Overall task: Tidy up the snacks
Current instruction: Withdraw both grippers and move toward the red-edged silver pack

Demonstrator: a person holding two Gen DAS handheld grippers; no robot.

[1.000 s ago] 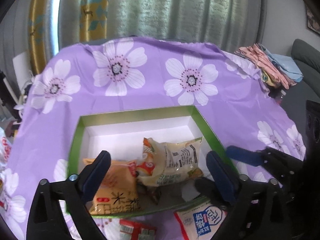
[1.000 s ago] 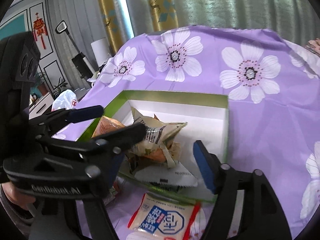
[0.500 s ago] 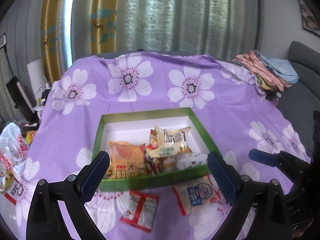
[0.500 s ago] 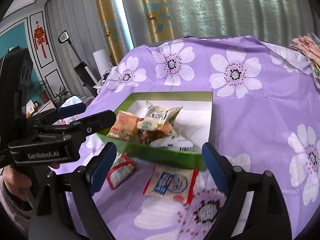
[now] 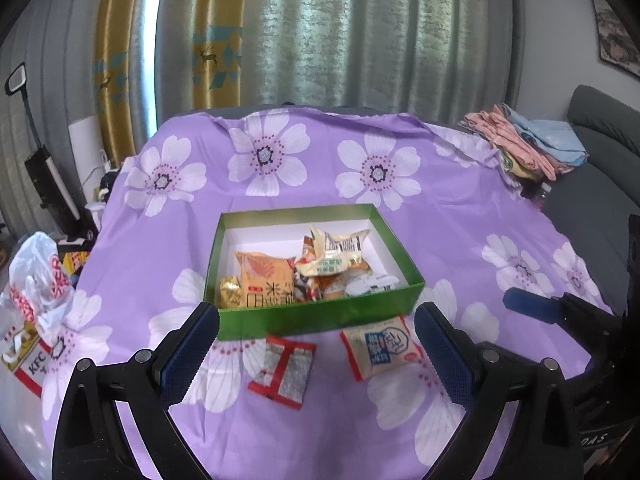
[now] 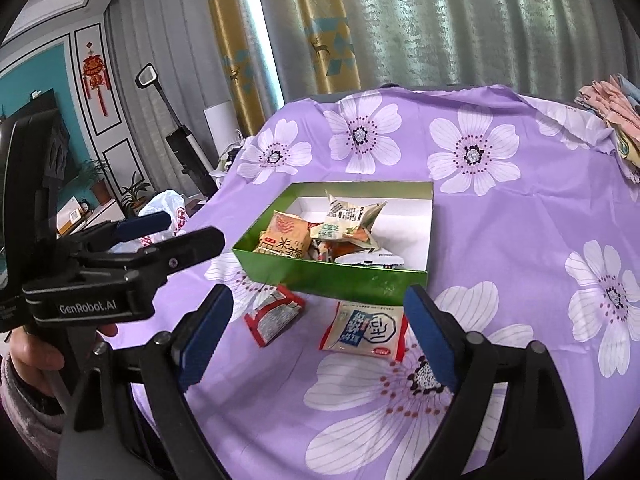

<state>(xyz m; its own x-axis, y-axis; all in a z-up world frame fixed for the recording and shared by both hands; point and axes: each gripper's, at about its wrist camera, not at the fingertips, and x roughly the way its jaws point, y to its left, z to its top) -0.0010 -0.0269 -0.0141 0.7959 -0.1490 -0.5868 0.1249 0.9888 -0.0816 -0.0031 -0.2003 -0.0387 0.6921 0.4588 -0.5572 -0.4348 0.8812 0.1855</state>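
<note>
A green box (image 5: 316, 320) (image 6: 332, 278) with a white inside sits on the purple flowered cloth and holds several snack packets, among them an orange one (image 5: 266, 280) (image 6: 286, 234) and a pale crumpled one (image 5: 332, 254) (image 6: 348, 218). Two packets lie on the cloth in front of it: a red and silver one (image 5: 285, 372) (image 6: 274, 314) and a tan one with a blue label (image 5: 380, 346) (image 6: 366, 330). My left gripper (image 5: 316, 354) is open and empty, above and short of these. My right gripper (image 6: 318, 334) is open and empty too, with the loose packets seen between its fingers.
Folded clothes (image 5: 524, 144) (image 6: 614, 116) are stacked at the table's far right corner. A white and red plastic bag (image 5: 34, 292) lies off the left edge, near a vacuum (image 6: 182, 148). A grey sofa (image 5: 600, 148) stands to the right. A hand (image 6: 36, 354) holds the left gripper.
Both grippers have pulled back and up from over the box. The two loose packets in front of it have come fully into view. The right gripper's jaws stand wider than a second ago.
</note>
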